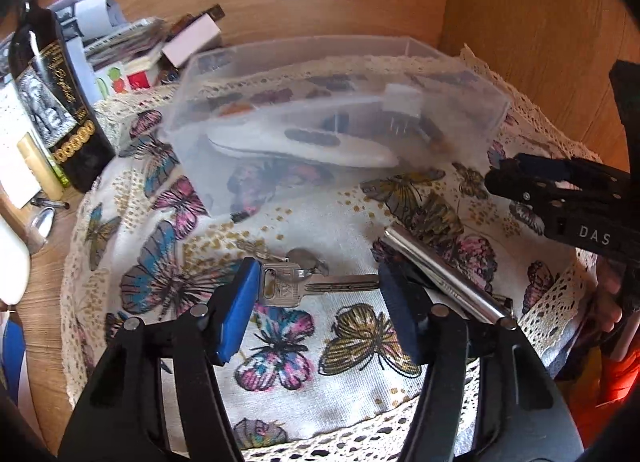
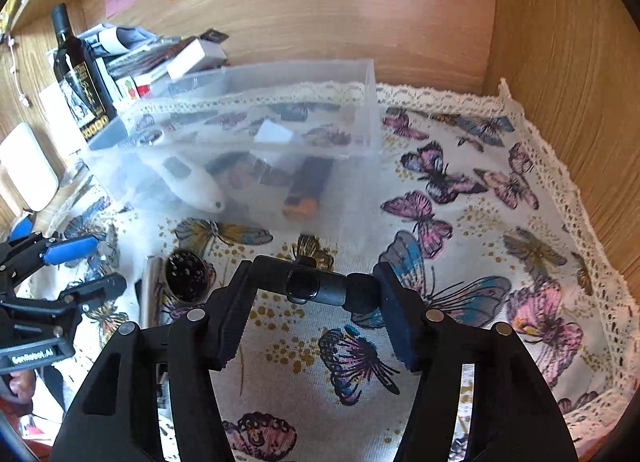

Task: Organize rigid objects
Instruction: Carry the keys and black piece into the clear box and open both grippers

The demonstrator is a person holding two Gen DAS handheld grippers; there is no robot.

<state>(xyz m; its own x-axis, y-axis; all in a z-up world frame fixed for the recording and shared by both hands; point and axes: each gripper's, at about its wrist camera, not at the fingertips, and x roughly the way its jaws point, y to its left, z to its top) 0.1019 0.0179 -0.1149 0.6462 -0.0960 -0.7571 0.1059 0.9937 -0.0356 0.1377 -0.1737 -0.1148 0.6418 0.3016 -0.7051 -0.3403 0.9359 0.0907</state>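
Observation:
A clear plastic box [image 1: 336,101] stands on the butterfly cloth and holds a white remote-like device [image 1: 304,139] and small items; it also shows in the right wrist view [image 2: 256,133]. My left gripper [image 1: 316,288] has its blue pads either side of a silver key [image 1: 312,286] lying on the cloth; the jaws are wide and contact is unclear. A metal tube [image 1: 444,274] lies right of it. My right gripper [image 2: 310,288] is shut on a small grey and black cylindrical gadget [image 2: 320,288], held crosswise. A round perforated metal piece [image 2: 186,276] lies left of it.
A dark bottle [image 1: 60,101] and a pile of boxes and papers [image 1: 132,41] stand at the back left. Wooden walls [image 2: 560,101] close off the back and right. The cloth [image 2: 480,221] has a lace edge.

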